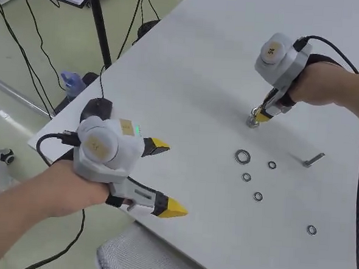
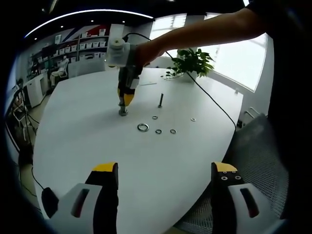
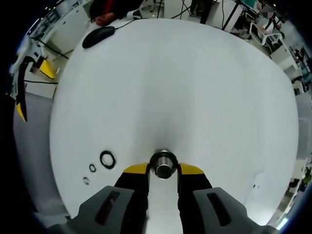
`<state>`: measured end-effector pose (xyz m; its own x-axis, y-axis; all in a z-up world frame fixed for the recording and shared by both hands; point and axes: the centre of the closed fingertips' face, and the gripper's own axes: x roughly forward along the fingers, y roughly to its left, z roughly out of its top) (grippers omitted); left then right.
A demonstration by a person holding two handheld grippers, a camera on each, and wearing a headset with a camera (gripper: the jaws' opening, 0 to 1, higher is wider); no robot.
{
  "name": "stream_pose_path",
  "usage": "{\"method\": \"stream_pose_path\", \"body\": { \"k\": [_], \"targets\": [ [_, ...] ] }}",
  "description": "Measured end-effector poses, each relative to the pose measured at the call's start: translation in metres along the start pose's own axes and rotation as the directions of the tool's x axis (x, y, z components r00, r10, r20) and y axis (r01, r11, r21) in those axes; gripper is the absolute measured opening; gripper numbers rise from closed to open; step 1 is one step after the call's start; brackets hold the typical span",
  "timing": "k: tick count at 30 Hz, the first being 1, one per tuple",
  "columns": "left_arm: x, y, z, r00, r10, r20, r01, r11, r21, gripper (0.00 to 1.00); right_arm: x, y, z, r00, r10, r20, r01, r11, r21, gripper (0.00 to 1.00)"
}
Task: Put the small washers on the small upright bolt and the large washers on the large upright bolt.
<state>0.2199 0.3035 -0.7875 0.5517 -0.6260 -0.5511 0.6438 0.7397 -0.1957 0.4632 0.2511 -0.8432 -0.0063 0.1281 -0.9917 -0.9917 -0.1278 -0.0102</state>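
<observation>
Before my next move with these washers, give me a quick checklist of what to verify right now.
1. Left gripper open, holding nothing: ok.
2. Right gripper clear of the large bolt: not ok, its jaws flank the bolt's top.
3. Whether the right gripper holds anything: cannot tell.
4. Large washer lying loose on the table: ok.
5. Small washers loose and apart from each other: ok.
6. Small bolt standing upright: ok.

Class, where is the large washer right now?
Head view: the large washer lies on the table, right of centre, between the large bolt at the right gripper and the small washers.
</observation>
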Motion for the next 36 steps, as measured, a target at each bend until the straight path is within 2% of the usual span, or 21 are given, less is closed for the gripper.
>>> {"method": "stream_pose_path", "body": {
  "k": [8, 11, 15, 18, 24, 36],
  "targets": [
    [-0.002, 0.005, 0.0, 0.9996, 0.026, 0.006, -0.026, 1.0, 0.013, 0.81, 0.015, -0.002, 0.0, 0.9999, 0.002, -0.014, -0.002, 1.0, -0.005, 0.22],
    [-0.003, 0.011, 0.0, 0.9982, 0.059, -0.003, -0.059, 0.997, 0.042, 0.8, 0.019, -0.002, 0.0, 0.9999, 0.004, -0.011, -0.004, 1.0, 0.003, 0.22],
    [-0.003, 0.013, 0.0, 0.9979, 0.064, -0.004, -0.064, 0.997, 0.036, 0.81, 0.022, -0.001, 0.002, 0.9999, 0.002, -0.011, -0.002, 1.0, 0.004, 0.22],
    [-0.003, 0.013, -0.002, 0.9979, 0.062, -0.019, -0.061, 0.997, 0.04, 0.82, 0.022, 0.002, 0.003, 0.9999, -0.002, -0.014, 0.002, 1.0, -0.002, 0.22],
    [-0.002, 0.009, -0.002, 0.9986, 0.048, -0.021, -0.048, 0.998, 0.03, 0.8, 0.02, 0.004, 0.004, 0.9999, -0.003, -0.012, 0.003, 1.0, -0.002, 0.22],
    [-0.001, 0.005, -0.005, 0.9988, 0.038, -0.031, -0.038, 0.999, 0.023, 0.78, 0.024, -0.006, 0.004, 0.9999, -0.012, -0.011, 0.012, 1.0, -0.008, 0.23]
  ]
}}
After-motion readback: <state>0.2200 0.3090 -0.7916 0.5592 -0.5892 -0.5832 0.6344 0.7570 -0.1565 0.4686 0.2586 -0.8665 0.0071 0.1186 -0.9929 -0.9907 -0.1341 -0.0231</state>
